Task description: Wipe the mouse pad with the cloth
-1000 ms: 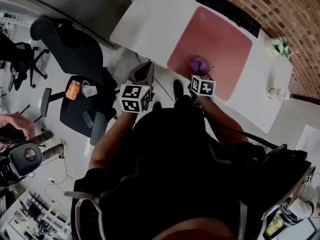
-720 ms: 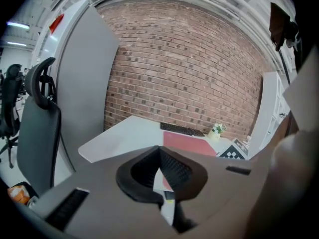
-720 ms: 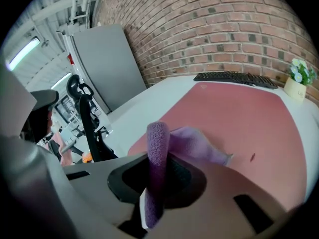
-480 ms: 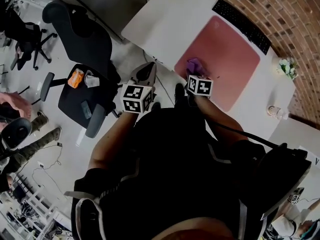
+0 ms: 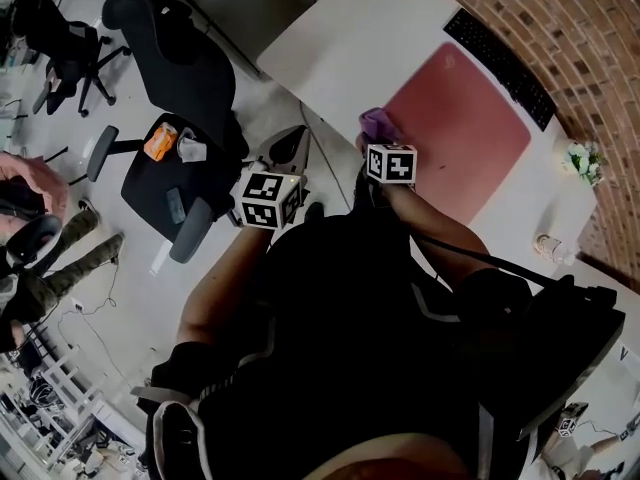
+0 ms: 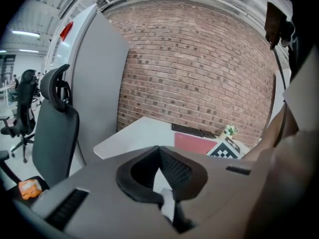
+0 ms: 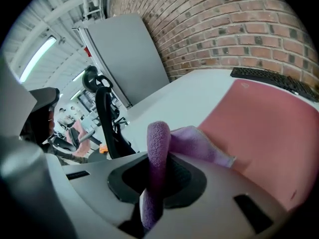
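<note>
Head view, item one: red mouse pad (image 5: pixel 460 128) on a white desk (image 5: pixel 350 38), beside a black keyboard (image 5: pixel 500 68); a small mark at the pad's far corner was too small for me to read. Marker cubes (image 5: pixel 266 200) on my grippers carried black-and-white square patterns. My right gripper (image 7: pixel 155 176) was clenched on the purple cloth (image 7: pixel 192 143), its loose end lying at the pad's near left corner. My left gripper (image 6: pixel 160 171) hung off the desk, jaws together, gripping nothing.
</note>
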